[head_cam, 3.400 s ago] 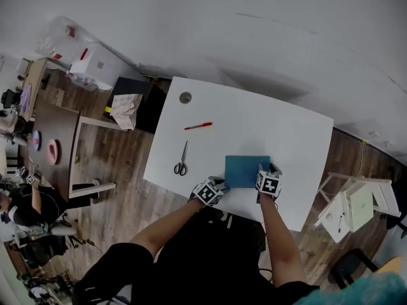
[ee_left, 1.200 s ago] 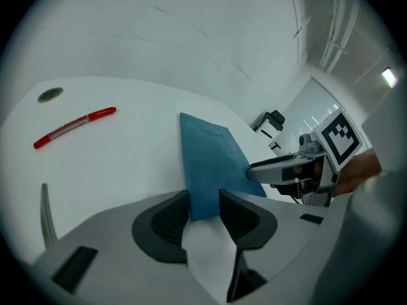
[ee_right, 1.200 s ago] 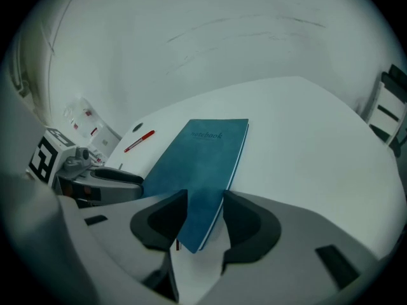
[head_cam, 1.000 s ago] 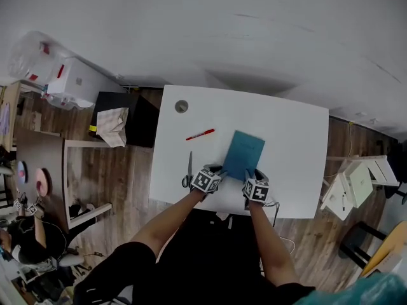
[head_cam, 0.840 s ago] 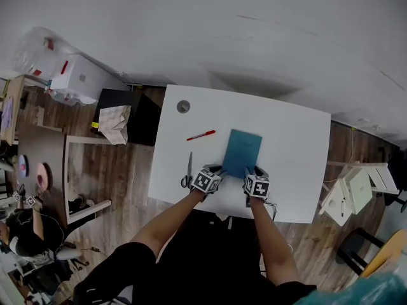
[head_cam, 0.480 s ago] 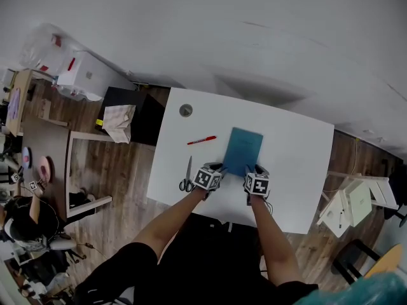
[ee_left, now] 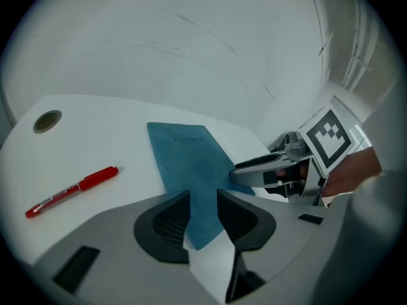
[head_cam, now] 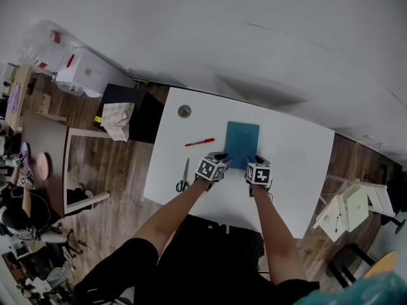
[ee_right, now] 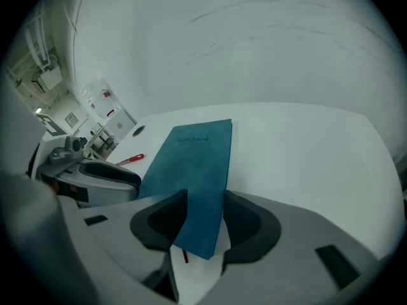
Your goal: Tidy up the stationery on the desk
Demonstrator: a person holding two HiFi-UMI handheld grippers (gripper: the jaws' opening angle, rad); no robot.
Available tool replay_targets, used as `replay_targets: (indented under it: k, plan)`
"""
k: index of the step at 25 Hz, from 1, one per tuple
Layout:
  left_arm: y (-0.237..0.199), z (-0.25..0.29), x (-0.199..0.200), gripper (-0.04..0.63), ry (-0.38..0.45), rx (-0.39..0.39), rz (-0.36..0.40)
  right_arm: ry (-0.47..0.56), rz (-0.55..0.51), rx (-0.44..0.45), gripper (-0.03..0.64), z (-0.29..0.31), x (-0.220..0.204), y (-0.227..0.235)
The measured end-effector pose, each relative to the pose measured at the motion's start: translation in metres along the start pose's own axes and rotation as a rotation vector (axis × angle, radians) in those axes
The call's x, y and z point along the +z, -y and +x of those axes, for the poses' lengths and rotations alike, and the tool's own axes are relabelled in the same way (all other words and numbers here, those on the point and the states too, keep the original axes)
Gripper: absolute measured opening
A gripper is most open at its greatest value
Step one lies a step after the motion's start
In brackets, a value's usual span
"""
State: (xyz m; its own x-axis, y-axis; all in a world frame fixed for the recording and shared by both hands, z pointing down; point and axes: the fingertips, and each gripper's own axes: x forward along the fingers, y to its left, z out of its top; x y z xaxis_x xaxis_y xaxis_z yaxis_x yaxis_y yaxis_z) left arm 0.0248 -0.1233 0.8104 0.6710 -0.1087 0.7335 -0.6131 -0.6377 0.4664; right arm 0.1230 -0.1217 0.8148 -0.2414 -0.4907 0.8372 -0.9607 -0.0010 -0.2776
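Layout of the stationery on the surface, head view

The notebook (head_cam: 241,143) lies flat near the middle of the surface (head_cam: 292,151), its long side running up the frame. The pen (head_cam: 199,142) lies just left of it, apart from it. The scissors (head_cam: 183,175) lie below and left of the pen, close to the surface's left edge. A cable hole (head_cam: 184,111) sits in the upper left corner. The left hand-held gripper (head_cam: 222,160) straddles the notebook's lower left corner, and the right hand-held gripper (head_cam: 253,162) straddles its lower right corner.
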Motion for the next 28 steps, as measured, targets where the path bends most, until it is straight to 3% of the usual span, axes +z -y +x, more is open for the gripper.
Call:
replay_targets:
  k: [9, 14, 18, 22, 28]
  plan:
    - [-0.017, -0.011, -0.023, 0.138, -0.003, 0.048, -0.065, 0.014, 0.045, -0.026, 0.184, 0.001, -0.009, -0.008]
    - [-0.022, -0.019, -0.019, 0.138, 0.007, 0.045, -0.051, 0.023, 0.04, -0.037, 0.184, -0.001, -0.007, -0.007]
    - [-0.021, -0.035, -0.024, 0.138, 0.046, 0.028, -0.066, 0.096, 0.003, -0.076, 0.184, -0.02, 0.008, -0.006]
    - [-0.025, -0.06, -0.036, 0.138, 0.085, 0.014, -0.108, 0.142, -0.195, 0.007, 0.184, -0.027, 0.03, -0.051]
    - [-0.041, -0.099, -0.061, 0.137, 0.122, 0.013, -0.165, 0.07, -0.528, 0.175, 0.184, -0.011, 0.036, -0.143]
